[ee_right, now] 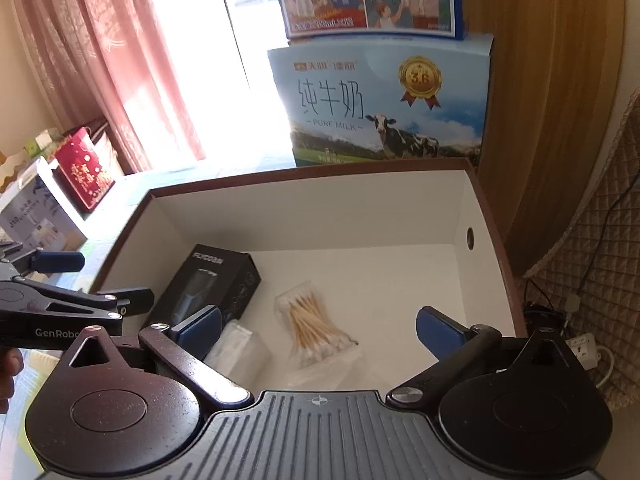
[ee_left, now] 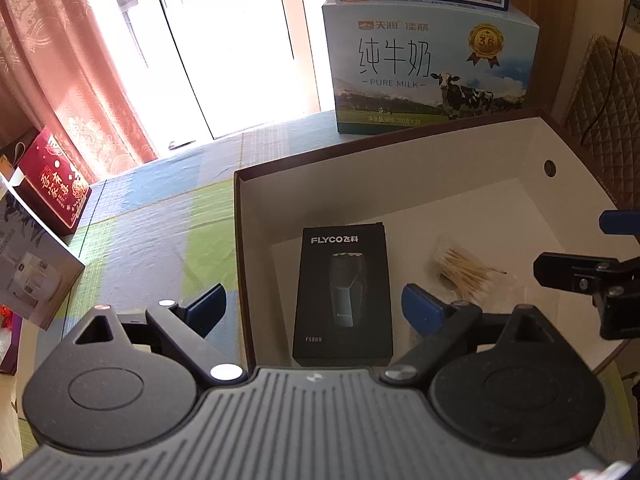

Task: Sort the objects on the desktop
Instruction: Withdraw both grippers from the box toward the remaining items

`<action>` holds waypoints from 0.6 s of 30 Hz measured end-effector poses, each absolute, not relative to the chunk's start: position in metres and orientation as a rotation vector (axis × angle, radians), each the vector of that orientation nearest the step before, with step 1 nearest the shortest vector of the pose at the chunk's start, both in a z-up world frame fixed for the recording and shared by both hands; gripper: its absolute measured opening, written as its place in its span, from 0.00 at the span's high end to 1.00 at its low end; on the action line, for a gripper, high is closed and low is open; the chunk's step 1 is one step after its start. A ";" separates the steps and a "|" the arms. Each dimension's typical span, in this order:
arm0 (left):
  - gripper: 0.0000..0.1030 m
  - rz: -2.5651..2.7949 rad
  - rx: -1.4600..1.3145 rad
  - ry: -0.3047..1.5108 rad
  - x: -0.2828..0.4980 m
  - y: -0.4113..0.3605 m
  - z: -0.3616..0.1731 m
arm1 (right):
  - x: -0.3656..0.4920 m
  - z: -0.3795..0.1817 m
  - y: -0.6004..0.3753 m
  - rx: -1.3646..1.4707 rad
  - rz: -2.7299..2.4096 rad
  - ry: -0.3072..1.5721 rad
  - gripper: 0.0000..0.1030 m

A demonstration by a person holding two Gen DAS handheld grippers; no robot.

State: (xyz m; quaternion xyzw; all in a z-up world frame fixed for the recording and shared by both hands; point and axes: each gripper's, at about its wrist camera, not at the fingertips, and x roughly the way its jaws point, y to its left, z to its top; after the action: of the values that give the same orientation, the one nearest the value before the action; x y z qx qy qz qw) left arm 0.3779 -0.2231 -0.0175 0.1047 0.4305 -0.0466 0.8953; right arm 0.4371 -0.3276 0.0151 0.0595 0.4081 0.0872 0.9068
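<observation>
A large storage box (ee_left: 400, 184) (ee_right: 320, 216) with white walls and a brown rim stands on the tablecloth. Flat on its floor lie a black FLYCO shaver box (ee_left: 342, 292) (ee_right: 216, 280) and a clear bag of cotton swabs (ee_left: 464, 272) (ee_right: 316, 324). A translucent packet (ee_right: 236, 344) rests by the shaver box. My left gripper (ee_left: 314, 306) (ee_right: 100, 280) hovers open over the box's left wall, with nothing between its fingers. Over the swabs, my right gripper (ee_right: 318, 326) (ee_left: 588, 246) is open and empty too.
Two stacked milk cartons (ee_left: 432, 68) (ee_right: 384, 104) stand right behind the storage box. A red gift box (ee_left: 52, 180) (ee_right: 82, 168) and a white carton (ee_left: 28, 264) sit at the left. Checked tablecloth (ee_left: 160, 232) lies left of the box. A power strip (ee_right: 584, 348) and cables are at right.
</observation>
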 end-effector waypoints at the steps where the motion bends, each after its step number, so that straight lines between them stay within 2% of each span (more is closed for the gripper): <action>1: 0.10 -0.091 0.214 0.889 0.373 -0.221 -0.016 | 0.433 0.018 -0.327 0.122 0.178 0.835 0.02; 18: 0.10 -0.051 0.149 0.833 0.283 -0.182 0.014 | 0.355 0.053 -0.314 0.130 0.172 0.724 0.02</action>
State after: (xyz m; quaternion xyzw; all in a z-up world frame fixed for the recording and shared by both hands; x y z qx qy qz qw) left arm 0.2831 -0.1816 0.0145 0.0723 0.4042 -0.0246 0.9115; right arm 0.3552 -0.3137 0.0532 0.0633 0.3534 0.0839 0.9296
